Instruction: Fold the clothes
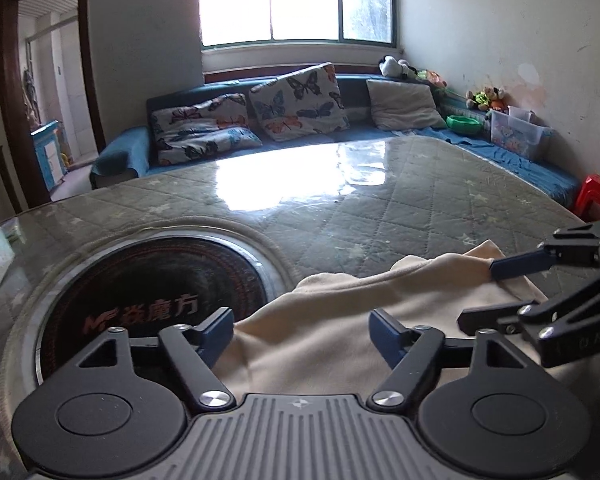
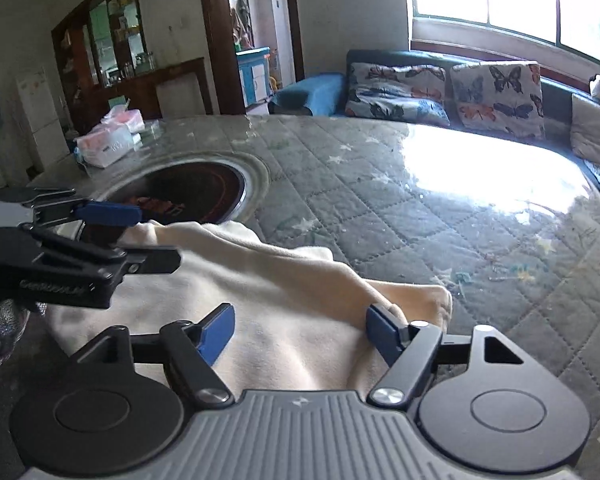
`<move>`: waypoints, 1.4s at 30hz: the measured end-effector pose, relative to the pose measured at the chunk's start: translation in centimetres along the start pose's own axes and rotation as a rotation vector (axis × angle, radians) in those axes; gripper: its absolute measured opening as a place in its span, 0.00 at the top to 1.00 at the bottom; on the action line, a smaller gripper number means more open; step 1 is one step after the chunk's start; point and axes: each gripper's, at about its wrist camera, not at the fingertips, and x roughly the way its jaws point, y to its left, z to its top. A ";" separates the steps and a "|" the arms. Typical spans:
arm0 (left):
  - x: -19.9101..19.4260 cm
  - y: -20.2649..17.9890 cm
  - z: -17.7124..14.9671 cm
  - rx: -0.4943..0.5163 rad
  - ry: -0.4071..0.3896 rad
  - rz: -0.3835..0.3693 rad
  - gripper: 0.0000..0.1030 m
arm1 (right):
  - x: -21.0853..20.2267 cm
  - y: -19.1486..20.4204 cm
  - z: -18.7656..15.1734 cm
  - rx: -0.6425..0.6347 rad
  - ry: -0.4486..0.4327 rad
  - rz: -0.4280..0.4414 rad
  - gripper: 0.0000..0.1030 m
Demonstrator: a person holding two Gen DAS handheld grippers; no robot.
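A cream garment (image 1: 332,320) lies bunched on the quilted table top under glass, and it also shows in the right wrist view (image 2: 284,300). My left gripper (image 1: 302,334) is open, with its jaws wide apart over the garment's near edge. My right gripper (image 2: 300,330) is open too, low over the cloth, its right finger against a raised fold. In the left wrist view the right gripper (image 1: 500,292) shows from the side at the garment's right corner. In the right wrist view the left gripper (image 2: 132,236) shows at the garment's left end.
A round black hotplate (image 1: 156,300) is set into the table just left of the garment. Tissue packs (image 2: 108,140) sit at the table's far left. A blue sofa with butterfly cushions (image 1: 296,100) runs behind the table. A red stool (image 1: 596,196) stands at the right.
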 end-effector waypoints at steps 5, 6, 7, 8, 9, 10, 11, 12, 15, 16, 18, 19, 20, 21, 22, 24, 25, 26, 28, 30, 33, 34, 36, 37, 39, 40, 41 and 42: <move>-1.8 0.4 -1.1 -0.016 -0.014 0.037 0.04 | -1.8 0.5 -0.5 -0.018 -0.040 -0.015 0.00; -2.0 0.4 -1.3 -0.020 -0.010 0.042 0.03 | -2.1 0.5 -0.7 -0.014 -0.045 -0.020 0.00; -2.2 0.4 -1.5 -0.025 -0.007 0.047 0.02 | -2.4 0.5 -0.8 -0.009 -0.048 -0.020 0.00; -2.3 0.4 -1.7 -0.028 -0.006 0.052 0.02 | -2.6 0.5 -0.9 -0.005 -0.048 -0.020 0.00; -2.5 0.5 -1.9 -0.030 -0.005 0.058 0.00 | -2.8 0.6 -1.1 0.000 -0.049 -0.022 0.00; -2.6 0.4 -2.1 -0.033 -0.004 0.062 0.00 | -2.9 0.7 -1.2 0.003 -0.050 -0.027 0.00; -2.7 0.5 -2.3 -0.039 -0.001 0.064 0.00 | -3.1 0.8 -1.4 0.006 -0.050 -0.032 0.00; -2.8 0.5 -2.5 -0.047 0.005 0.066 0.00 | -3.2 1.0 -1.6 0.005 -0.049 -0.037 0.00; -3.0 0.6 -3.1 -0.061 0.017 0.072 0.00 | -3.2 1.6 -2.4 -0.006 -0.042 -0.053 0.00; -3.0 0.6 -3.3 -0.061 0.020 0.076 0.00 | -3.1 1.8 -2.6 -0.009 -0.039 -0.056 0.00; -3.0 0.6 -3.7 -0.058 0.027 0.085 0.00 | -2.8 2.2 -3.1 -0.011 -0.036 -0.068 0.00; -3.0 0.6 -3.9 -0.056 0.030 0.090 0.00 | -2.7 2.3 -3.2 -0.009 -0.036 -0.071 0.00; -2.9 0.6 -4.1 -0.054 0.034 0.095 0.00 | -2.6 2.4 -3.3 -0.005 -0.035 -0.076 0.00; -2.9 0.7 -4.3 -0.052 0.038 0.099 0.00 | -2.4 2.5 -3.3 -0.003 -0.031 -0.084 0.00; -2.9 0.7 -4.5 -0.050 0.042 0.104 0.00 | -2.2 2.6 -3.4 -0.004 -0.022 -0.097 0.00; -2.9 0.9 -4.7 -0.057 0.045 0.105 0.00 | -1.8 3.0 -3.9 -0.028 -0.002 -0.118 0.00; -2.9 1.0 -4.7 -0.061 0.046 0.105 0.00 | -1.8 3.1 -4.1 -0.034 -0.008 -0.122 0.00; -2.9 1.1 -4.8 -0.065 0.047 0.105 0.00 | -1.9 3.1 -4.2 -0.032 -0.013 -0.125 0.00; -3.0 1.2 -4.9 -0.069 0.047 0.105 0.00 | -2.5 3.0 -4.1 -0.028 -0.024 -0.131 0.00; -3.2 1.3 -5.0 -0.068 0.044 0.102 0.00 | -3.5 2.8 -4.0 -0.026 -0.047 -0.142 0.00; -3.0 1.5 -5.1 -0.081 0.048 0.097 0.00 | -4.5 2.0 -4.1 -0.034 -0.066 -0.200 0.00; -3.0 1.5 -5.1 -0.085 0.049 0.096 0.00 | -4.6 1.6 -4.1 -0.034 -0.064 -0.220 0.00; -2.9 1.6 -5.0 -0.089 0.050 0.095 0.00 | -4.4 0.8 -4.4 -0.027 -0.042 -0.252 0.00; -2.9 1.6 -5.0 -0.088 0.051 0.094 0.00 | -4.3 0.4 -4.6 -0.022 -0.032 -0.260 0.00; -2.9 1.5 -5.0 -0.088 0.053 0.092 0.00 | -4.1 -0.1 -5.0 -0.008 -0.024 -0.262 0.00; -2.9 1.6 -5.0 -0.087 0.053 0.090 0.00 | -4.2 -0.3 -5.0 0.003 -0.026 -0.257 0.00; -2.9 1.6 -5.0 -0.087 0.054 0.089 0.00 | -4.5 -0.4 -4.9 0.011 -0.032 -0.256 0.00; -2.9 1.7 -5.0 -0.089 0.056 0.087 0.00 | -4.8 -0.5 -4.9 0.015 -0.044 -0.259 0.00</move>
